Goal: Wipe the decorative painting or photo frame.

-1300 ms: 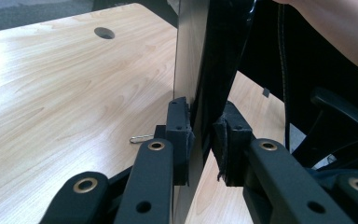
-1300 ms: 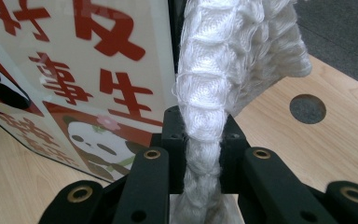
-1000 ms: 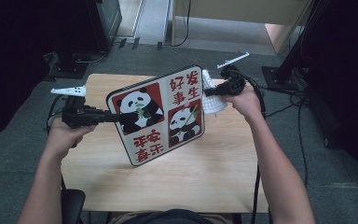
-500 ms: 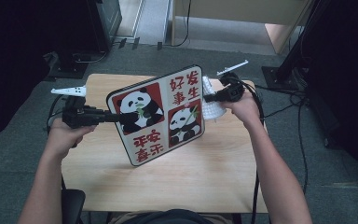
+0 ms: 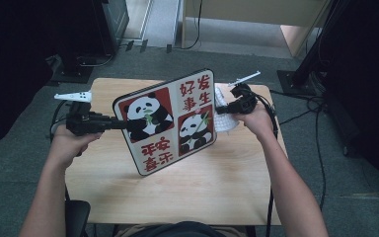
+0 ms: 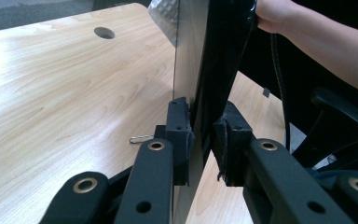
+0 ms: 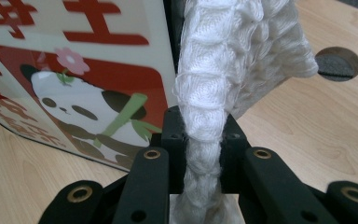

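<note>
We hold the panda board (image 5: 168, 121) up off the wooden table (image 5: 217, 187), tilted so that its printed face looks up toward the high camera, and we keep it there with our left gripper (image 5: 109, 123), whose jaws are clamped on the board's left edge. In the left gripper view that edge (image 6: 198, 70) runs straight up between the two black pads (image 6: 179, 135), pressed from both sides, which is why the board can stand on its corner in the air instead of lying flat. Our right gripper (image 5: 223, 109) is closed tight on a white knitted cloth (image 5: 224, 116), held just at the board's right edge; in the right gripper view the cloth (image 7: 205, 107) rises as a bunched, ropy fold out of the jaws, right beside the panda picture (image 7: 74, 107). We judge that we hold things this way in order to wipe: one tool steadies the panel as a firm, raised surface, while the other carries the rag pinched thick enough to give a soft pad. Whether the cloth already touches the board we cannot tell; it looks to be at its rim. A small paper clip (image 6: 141, 138) lies on the tabletop below the board, well clear of the work, and a round cable hole (image 6: 104, 32) sits farther off.
</note>
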A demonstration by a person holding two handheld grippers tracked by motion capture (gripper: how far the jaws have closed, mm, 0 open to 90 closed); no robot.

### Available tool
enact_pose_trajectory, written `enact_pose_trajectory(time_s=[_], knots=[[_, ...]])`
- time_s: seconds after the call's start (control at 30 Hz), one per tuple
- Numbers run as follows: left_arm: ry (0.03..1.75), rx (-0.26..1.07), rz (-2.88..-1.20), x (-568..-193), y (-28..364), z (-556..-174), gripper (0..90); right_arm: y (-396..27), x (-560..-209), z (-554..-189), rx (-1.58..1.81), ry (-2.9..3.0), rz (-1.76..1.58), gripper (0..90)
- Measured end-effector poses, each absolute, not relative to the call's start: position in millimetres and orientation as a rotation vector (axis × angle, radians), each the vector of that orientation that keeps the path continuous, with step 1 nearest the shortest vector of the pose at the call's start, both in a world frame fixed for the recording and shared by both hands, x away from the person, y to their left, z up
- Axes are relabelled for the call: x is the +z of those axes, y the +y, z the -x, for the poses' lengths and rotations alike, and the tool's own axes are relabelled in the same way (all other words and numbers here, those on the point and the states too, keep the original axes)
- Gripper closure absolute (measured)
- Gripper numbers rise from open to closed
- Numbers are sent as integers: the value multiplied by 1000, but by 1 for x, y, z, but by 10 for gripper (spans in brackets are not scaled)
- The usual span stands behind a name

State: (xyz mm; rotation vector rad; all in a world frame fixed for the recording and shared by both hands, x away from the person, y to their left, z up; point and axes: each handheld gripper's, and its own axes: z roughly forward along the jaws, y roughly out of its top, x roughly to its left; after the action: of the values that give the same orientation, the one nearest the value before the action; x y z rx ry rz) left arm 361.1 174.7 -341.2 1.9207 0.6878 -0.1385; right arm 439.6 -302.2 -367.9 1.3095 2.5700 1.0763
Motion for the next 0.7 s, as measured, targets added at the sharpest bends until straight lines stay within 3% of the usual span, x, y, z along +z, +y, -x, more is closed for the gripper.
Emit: enact_pose_trajectory(time_s=[0.7], knots=[[696,-133,-1922,-341,174,-361,774,-309,-408,-429,1088,2574,-1354,780]])
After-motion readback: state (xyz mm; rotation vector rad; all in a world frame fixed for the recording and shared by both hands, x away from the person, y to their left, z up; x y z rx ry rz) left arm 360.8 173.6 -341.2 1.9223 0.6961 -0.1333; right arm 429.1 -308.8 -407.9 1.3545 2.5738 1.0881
